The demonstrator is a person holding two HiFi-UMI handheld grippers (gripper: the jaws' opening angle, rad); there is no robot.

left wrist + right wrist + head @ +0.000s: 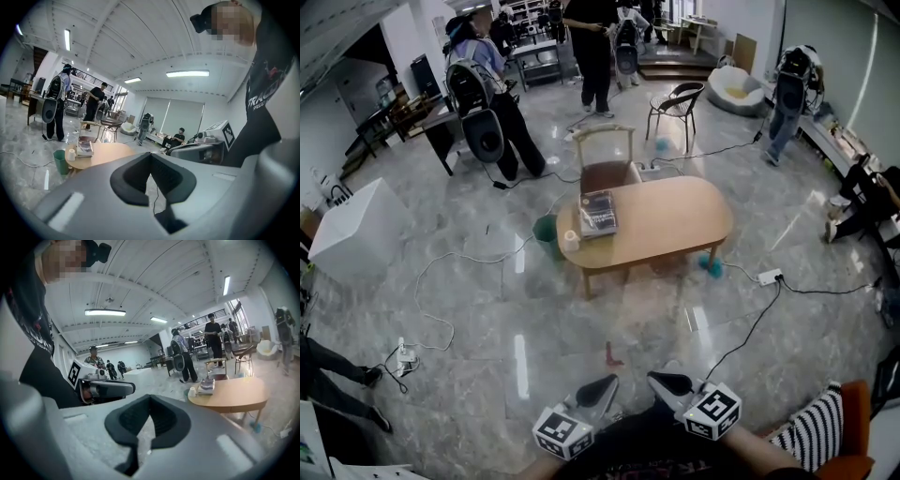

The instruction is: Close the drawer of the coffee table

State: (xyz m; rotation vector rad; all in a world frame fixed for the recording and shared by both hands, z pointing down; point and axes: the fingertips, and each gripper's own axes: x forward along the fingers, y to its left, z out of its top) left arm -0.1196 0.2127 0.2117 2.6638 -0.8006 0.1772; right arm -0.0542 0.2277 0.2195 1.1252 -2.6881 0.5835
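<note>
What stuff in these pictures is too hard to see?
Drawer: in the head view, the coffee table is too far away and small to show whether one is open.
Book: its print is too small in every view.
Green bin: in the head view, the table edge hides part of it.

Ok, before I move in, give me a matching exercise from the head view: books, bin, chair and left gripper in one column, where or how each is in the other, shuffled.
Things:
1. books
2. bin
3. chair
4. left gripper

Places or states:
A. on the floor beside the left end of the coffee table
B. beyond the table's far edge
C. jaws shut, nothing between them
D. lying on the tabletop, left end

Pairs: 1-D, 2-A, 3-B, 4-C
</note>
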